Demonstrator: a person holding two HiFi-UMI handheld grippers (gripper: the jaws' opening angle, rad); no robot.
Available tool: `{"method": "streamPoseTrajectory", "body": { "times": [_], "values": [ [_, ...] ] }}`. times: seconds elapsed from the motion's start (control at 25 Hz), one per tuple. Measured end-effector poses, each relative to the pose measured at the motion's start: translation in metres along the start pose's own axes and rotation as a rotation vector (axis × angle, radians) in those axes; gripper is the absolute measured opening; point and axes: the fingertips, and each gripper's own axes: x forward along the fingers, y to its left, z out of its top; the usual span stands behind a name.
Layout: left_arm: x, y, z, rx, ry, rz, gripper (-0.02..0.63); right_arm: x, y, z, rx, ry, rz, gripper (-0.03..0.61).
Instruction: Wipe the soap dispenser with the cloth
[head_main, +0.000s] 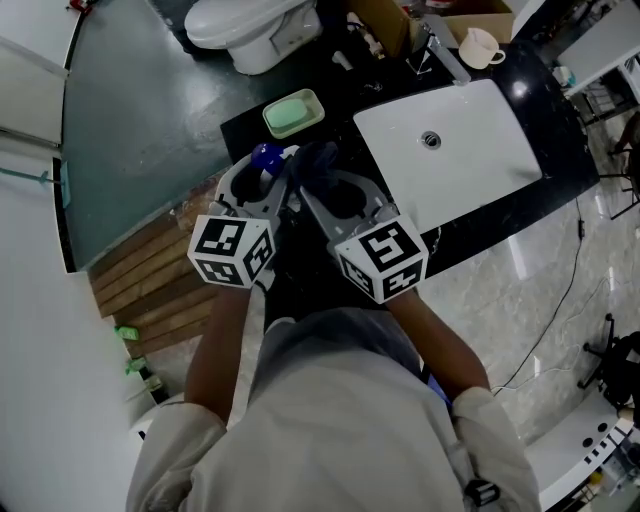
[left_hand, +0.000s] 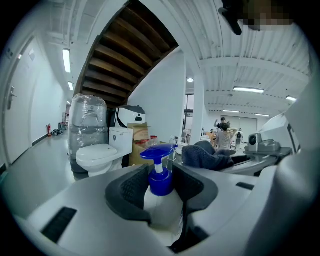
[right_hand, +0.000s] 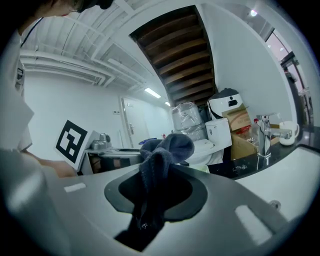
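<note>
Soap dispenser (left_hand: 159, 151) is held in my L gripper (left_hand: 162, 187) jaws by the table (head_main: 335, 95) left end, R gripper (right_hand: 156, 190) jaws pinched on the cloth (right_hand: 166, 147); I'd say a hard wipe could twist the slick bottle loose or press the pump.

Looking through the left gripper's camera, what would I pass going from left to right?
toilet → soap dispenser with its blue pump → dark cloth
</note>
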Motion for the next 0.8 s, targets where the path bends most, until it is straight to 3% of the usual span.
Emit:
{"method": "streamPoseTrajectory", "body": {
  "times": [0.8],
  "values": [
    [0.003, 0.0, 0.001, -0.003, -0.01, -0.027, 0.149, 0.009, -0.017, -0.018, 0.036, 0.041, 0.013, 0.075]
  ]
}}
